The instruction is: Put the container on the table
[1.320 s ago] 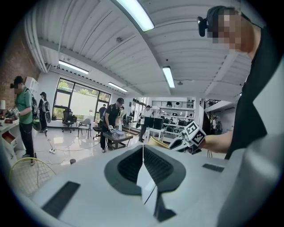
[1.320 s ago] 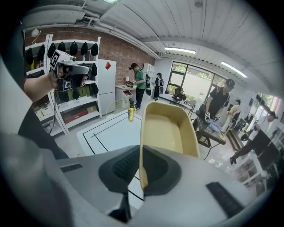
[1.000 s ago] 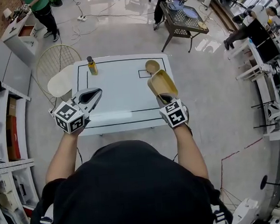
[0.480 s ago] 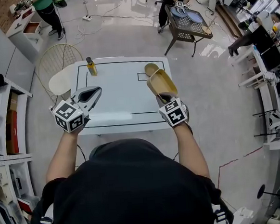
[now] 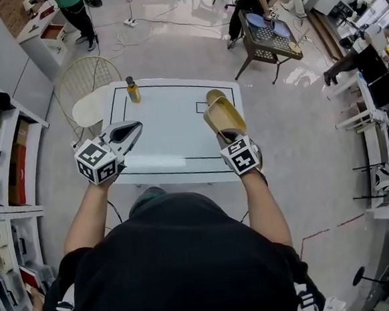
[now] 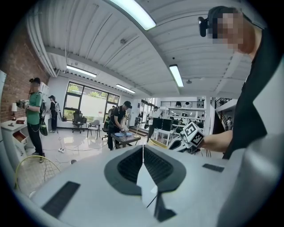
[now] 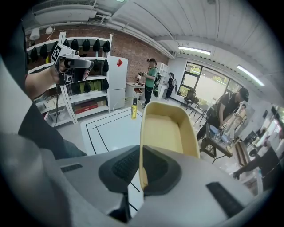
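Note:
A tan oblong container (image 5: 224, 115) is held in the air over the right part of the white table (image 5: 172, 130), clamped by its near rim in my right gripper (image 5: 225, 137). In the right gripper view the container (image 7: 168, 133) stands out ahead of the jaws, which are shut on its wall, and my right gripper (image 7: 141, 170) pinches the rim. My left gripper (image 5: 131, 130) hovers over the table's left front, shut with nothing in it. In the left gripper view my left gripper (image 6: 143, 166) has its pads together.
A yellow bottle (image 5: 132, 90) stands at the table's far left corner. A small tan bowl (image 5: 214, 97) sits on the table behind the container. A wire chair (image 5: 82, 86) stands at the table's left. People and a wire cart (image 5: 269, 35) are beyond the table.
Both grippers and the container keep nearly the same place over the table; the head view has shifted slightly, so the room around has slid in the frame.

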The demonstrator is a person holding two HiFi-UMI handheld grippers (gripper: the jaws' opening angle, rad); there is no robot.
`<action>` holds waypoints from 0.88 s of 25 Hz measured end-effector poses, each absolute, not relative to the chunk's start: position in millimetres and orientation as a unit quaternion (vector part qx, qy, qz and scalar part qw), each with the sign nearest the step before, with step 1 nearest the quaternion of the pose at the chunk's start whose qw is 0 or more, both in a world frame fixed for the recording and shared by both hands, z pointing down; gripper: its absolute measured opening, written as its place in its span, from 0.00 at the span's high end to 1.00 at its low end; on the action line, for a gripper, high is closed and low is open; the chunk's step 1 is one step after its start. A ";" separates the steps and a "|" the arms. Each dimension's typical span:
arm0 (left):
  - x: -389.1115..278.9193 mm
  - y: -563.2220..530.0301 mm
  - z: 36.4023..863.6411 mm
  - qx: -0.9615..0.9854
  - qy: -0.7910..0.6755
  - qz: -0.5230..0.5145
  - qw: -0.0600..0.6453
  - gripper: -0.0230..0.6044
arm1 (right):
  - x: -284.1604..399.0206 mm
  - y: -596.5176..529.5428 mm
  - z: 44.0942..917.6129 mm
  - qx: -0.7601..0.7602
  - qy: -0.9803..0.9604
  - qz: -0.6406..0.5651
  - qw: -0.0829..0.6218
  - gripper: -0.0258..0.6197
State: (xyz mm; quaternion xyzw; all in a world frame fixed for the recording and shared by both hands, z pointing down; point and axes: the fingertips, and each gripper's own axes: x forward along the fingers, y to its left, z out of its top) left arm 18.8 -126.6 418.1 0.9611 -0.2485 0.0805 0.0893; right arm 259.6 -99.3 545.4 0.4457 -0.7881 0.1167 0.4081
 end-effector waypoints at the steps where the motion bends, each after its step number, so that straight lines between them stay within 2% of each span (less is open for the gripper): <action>1: 17.0 -126.7 418.1 0.961 -0.250 0.081 0.089 0.95 | 258.2 -100.1 546.2 0.444 -0.788 0.116 0.410 0.94; 22: 5.5 -164.3 441.0 0.960 -0.242 0.087 0.110 0.95 | 240.8 -137.6 580.1 0.425 -0.783 0.135 0.433 0.94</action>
